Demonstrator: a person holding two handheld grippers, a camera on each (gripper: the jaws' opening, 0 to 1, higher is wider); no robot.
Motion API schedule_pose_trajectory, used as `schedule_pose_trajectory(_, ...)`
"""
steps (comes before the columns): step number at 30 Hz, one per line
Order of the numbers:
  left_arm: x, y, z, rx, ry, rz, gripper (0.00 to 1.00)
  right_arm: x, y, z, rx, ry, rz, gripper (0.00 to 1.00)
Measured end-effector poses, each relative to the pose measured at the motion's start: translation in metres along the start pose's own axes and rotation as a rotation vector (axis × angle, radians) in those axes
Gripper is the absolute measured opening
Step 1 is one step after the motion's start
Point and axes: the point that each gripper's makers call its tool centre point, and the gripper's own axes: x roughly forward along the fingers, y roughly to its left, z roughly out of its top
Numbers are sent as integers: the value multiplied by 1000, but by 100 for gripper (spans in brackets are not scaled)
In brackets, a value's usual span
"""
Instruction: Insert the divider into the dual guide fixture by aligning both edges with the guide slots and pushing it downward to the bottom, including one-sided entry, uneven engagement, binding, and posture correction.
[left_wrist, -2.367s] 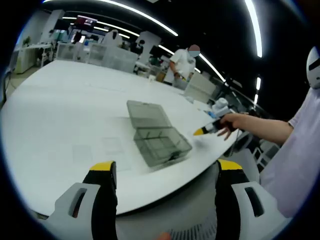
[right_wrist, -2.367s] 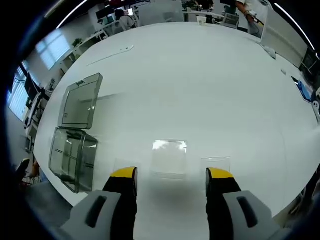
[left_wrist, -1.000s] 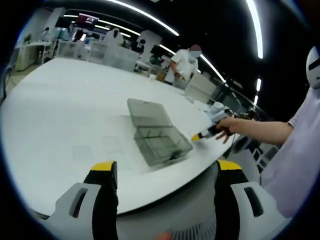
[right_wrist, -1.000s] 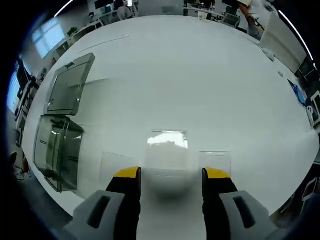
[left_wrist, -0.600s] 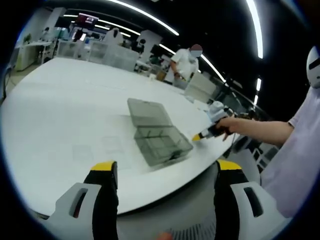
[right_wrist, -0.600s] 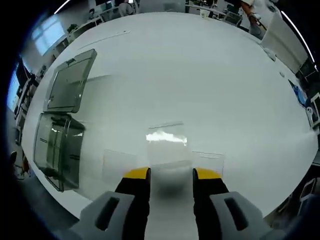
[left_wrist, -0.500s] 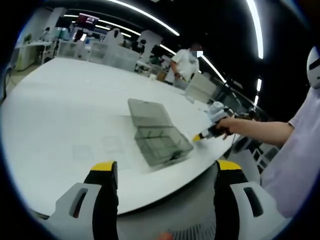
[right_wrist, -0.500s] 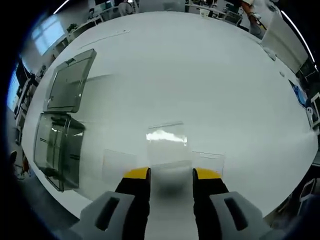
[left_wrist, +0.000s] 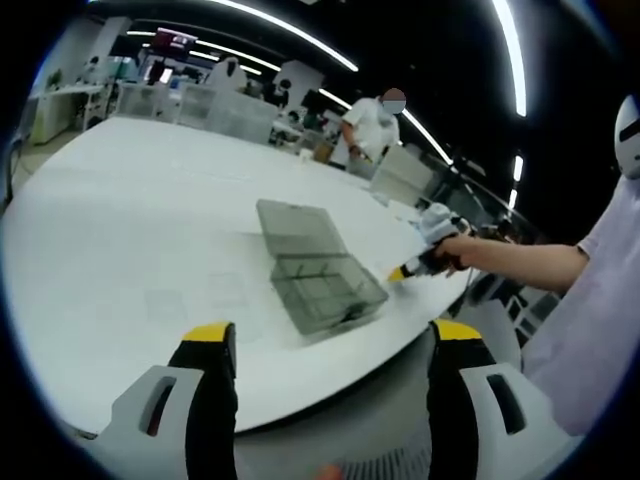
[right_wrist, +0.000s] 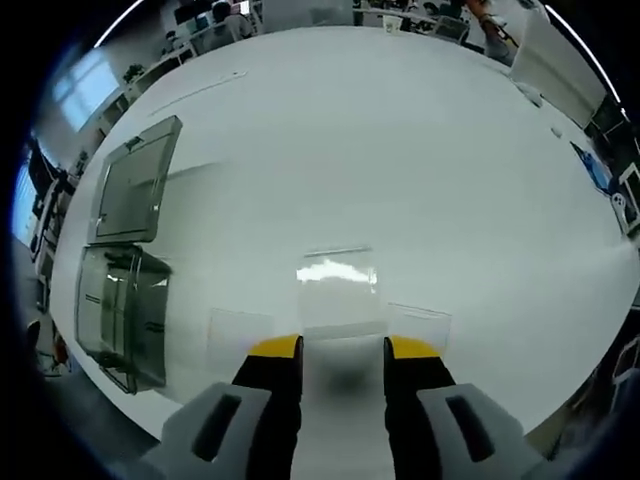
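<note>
A: Layout, big to small?
B: White table (right_wrist: 420, 150). Clear hinged box (right_wrist: 125, 270) lies open on it, lid flat, well left of the right gripper (right_wrist: 343, 352). Three clear dividers lie flat; the middle divider (right_wrist: 338, 295) sits right at the tips.
A: Right gripper?
B: Jaws narrowed onto the divider's near edge, apparently gripping it.
A: Left gripper (left_wrist: 325, 338)?
B: Jaws wide, holding nothing, short of the table edge, box (left_wrist: 318, 275) ahead.
</note>
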Motion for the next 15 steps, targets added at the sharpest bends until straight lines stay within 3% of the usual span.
schedule_pose_trajectory(15, 0, -1, 0, 5, 2, -1, 75, -8, 2, 0, 50, -25, 48, 27)
